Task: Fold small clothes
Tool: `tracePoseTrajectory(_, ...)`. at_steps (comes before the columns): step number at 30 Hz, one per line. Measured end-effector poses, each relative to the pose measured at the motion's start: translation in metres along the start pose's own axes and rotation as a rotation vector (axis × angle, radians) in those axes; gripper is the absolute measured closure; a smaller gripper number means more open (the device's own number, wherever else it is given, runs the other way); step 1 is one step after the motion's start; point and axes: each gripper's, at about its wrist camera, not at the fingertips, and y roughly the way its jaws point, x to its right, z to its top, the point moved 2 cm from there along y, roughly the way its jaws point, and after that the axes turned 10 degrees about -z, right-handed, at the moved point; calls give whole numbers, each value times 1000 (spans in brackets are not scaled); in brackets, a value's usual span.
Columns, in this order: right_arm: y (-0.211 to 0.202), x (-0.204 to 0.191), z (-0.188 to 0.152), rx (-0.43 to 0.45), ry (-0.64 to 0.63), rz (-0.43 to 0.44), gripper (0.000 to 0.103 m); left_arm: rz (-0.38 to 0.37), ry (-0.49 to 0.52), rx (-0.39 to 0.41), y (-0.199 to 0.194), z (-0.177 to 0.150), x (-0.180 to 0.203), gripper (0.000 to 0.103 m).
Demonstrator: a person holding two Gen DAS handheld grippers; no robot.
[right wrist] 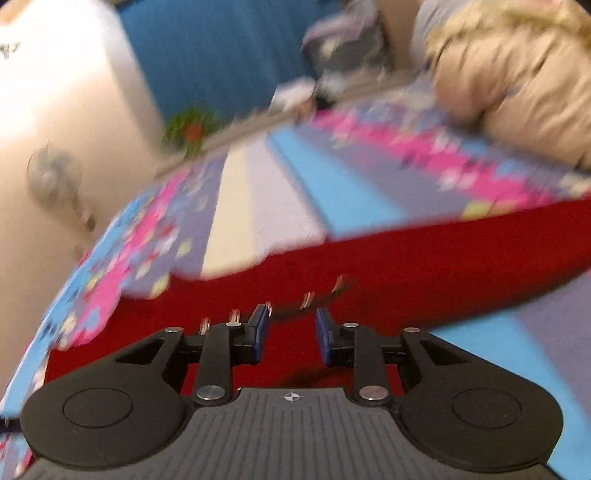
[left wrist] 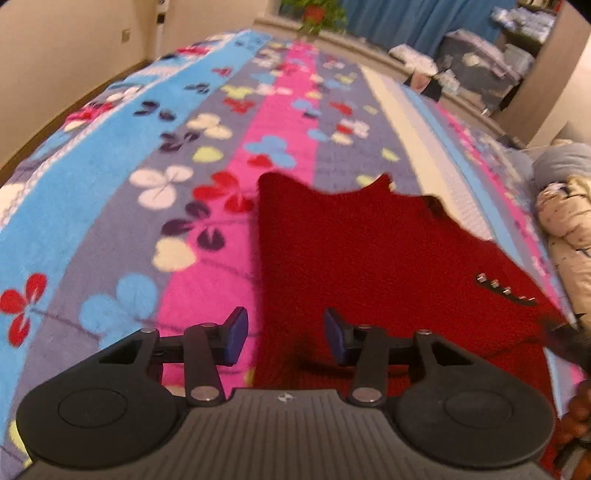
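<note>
- My left gripper (left wrist: pixel 284 334) hangs over the left edge of the red knitted garment (left wrist: pixel 369 266), jaws apart, nothing between the blue pads (left wrist: pixel 238 332).
- One pad sits above the pink stripe of the flowered blanket (left wrist: pixel 110 177), the other above the red knit; I cannot tell whether either touches the cloth.
- The garment lies spread flat on the blanket, its far edge dipping in a curve between two raised points.
- A row of small metal studs (left wrist: pixel 504 288) runs along a dark strip near the garment's right side.
- My right gripper (right wrist: pixel 290 332) hovers low over the same red knit (right wrist: pixel 406 266), jaws parted with a narrow gap, gripping nothing.
- This view is badly smeared, but the studs (right wrist: pixel 306 299) show just past my fingertips.
- The blanket's cream and blue stripes (right wrist: pixel 295 199) stretch away beyond the garment.
- A cream quilted bundle (right wrist: pixel 517 66) lies at the far right of the bed.
- A potted plant (left wrist: pixel 317 14) stands on the ledge behind, against a blue curtain (left wrist: pixel 406 18).
</note>
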Motion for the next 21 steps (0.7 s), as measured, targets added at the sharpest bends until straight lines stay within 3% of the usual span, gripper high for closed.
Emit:
tracePoseTrajectory(2, 28, 5, -8, -167, -49, -116, 71, -21, -7, -11, 4, -3, -1, 53)
tracePoseTrajectory(5, 20, 25, 0, -135, 41, -82, 69, 26, 13, -112, 27, -16, -5, 52)
tracePoseTrajectory(8, 4, 55, 9, -61, 91, -103, 64, 39, 17, -108, 31, -17, -4, 50)
tracePoseTrajectory(13, -18, 154, 24, 48, 263, -276, 52, 55, 86, -106, 32, -20, 5, 50)
tracePoseTrajectory(17, -18, 233, 27, 66, 505, -402, 40, 55, 79, -106, 34, -20, 3, 47)
tracePoseTrajectory(21, 1, 283, 22, 55, 720, -384, 36, 65, 90, -104, 35, -21, 4, 45)
